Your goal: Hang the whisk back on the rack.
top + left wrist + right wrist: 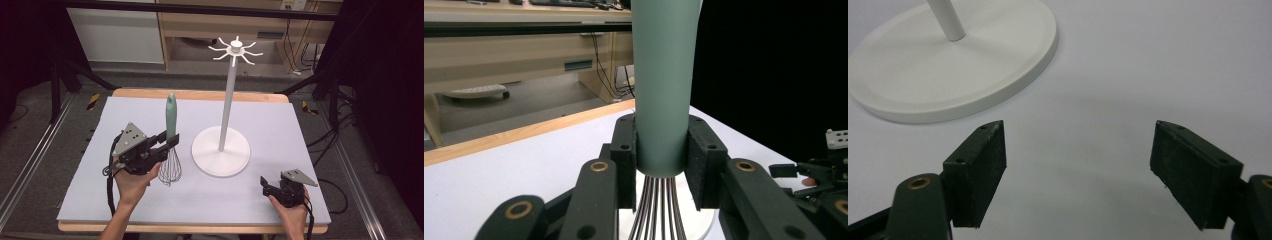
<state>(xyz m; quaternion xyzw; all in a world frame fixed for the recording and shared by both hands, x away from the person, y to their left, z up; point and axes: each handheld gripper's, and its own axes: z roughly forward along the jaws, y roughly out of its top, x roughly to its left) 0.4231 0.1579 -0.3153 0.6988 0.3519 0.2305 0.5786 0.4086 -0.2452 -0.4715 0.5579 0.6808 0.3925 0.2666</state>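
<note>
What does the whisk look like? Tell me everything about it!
The whisk has a smooth, pale green handle, wider near the wires and narrower at the tip, and a cage of thin, dark metal-looking wires. It stands upright, handle up, wires hanging toward the purple mat. The left gripper is shut on the handle's lower end, one of its black fingers pressing each side. The white stand is beside it, apart.

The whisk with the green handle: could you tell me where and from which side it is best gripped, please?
Grip the whisk on its smooth green handle, just above the wires, coming in level from the side. It stands upright with the springy wire cage below, and the round, near-straight handle gives the flat pads firm faces. The left gripper is shut on it exactly there, one pad on each side.
</note>
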